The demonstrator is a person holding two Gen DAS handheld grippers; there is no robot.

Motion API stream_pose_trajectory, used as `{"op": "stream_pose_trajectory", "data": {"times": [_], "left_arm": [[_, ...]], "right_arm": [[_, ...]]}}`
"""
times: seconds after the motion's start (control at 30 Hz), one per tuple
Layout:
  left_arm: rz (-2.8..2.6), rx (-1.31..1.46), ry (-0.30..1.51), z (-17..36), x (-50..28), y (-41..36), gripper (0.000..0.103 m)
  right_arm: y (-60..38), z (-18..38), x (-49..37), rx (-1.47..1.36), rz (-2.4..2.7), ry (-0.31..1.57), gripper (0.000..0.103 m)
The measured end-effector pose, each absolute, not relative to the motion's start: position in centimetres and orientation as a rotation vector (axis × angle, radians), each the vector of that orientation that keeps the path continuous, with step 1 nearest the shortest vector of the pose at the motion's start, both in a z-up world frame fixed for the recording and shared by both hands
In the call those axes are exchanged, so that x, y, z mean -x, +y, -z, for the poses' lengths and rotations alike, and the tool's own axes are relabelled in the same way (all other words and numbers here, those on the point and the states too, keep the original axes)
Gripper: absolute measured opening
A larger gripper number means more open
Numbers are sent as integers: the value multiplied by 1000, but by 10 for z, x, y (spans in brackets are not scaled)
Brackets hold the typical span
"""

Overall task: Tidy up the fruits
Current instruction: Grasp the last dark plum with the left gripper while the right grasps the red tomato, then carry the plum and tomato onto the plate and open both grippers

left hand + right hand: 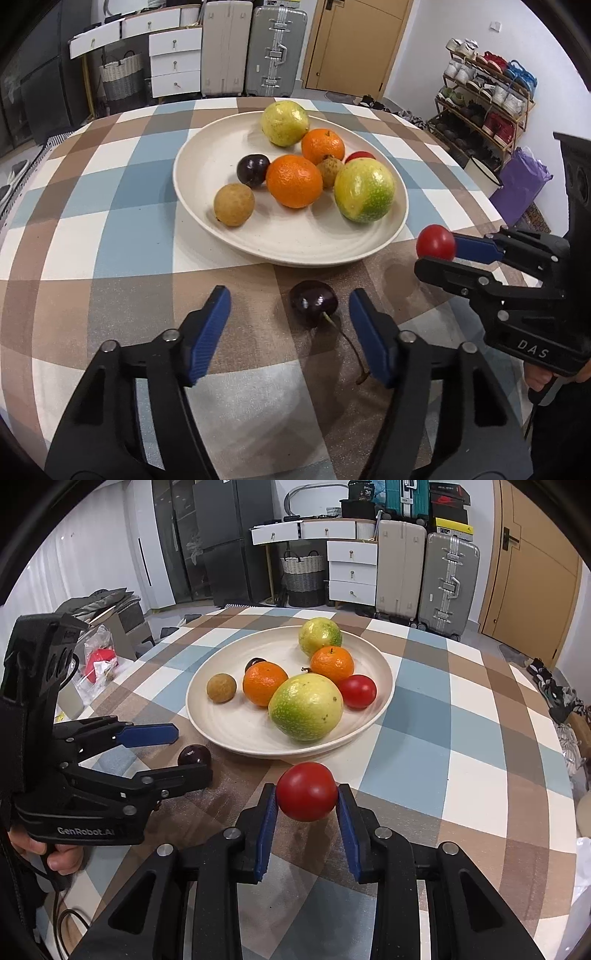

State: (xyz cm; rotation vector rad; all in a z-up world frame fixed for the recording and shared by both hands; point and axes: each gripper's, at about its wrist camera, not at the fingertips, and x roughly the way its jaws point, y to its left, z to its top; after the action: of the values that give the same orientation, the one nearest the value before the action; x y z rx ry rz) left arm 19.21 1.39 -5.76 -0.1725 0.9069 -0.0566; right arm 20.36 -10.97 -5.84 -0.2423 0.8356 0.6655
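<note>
The left tongs (290, 314) stand open around a dark cherry (313, 302) on the surface (110, 258), pads clear. The right tongs (306, 797) clamp a tomato (306, 791) just short of the plate (236, 731).

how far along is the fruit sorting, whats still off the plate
Mostly done: seven or so fruits already sit on the white plate. In hand: the right gripper is shut on a red tomato, near the rim. Left: the dark cherry lies on the tablecloth between the open left gripper fingers, not yet gripped.
</note>
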Motion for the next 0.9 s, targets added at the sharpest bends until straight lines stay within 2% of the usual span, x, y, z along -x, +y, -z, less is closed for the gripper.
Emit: {"op": "stream_pose_trajectory", "data": {"times": [0.13, 0.23, 0.9], "left_arm": [[80, 155, 901, 58, -192, 8, 46], [102, 145, 895, 59, -191, 5, 25], [115, 139, 820, 43, -178, 10, 24]], "right_arm": [[-110, 59, -203, 242, -666, 835, 32], [-110, 57, -203, 241, -668, 834, 32], [-111, 51, -199, 223, -700, 790, 32]]}}
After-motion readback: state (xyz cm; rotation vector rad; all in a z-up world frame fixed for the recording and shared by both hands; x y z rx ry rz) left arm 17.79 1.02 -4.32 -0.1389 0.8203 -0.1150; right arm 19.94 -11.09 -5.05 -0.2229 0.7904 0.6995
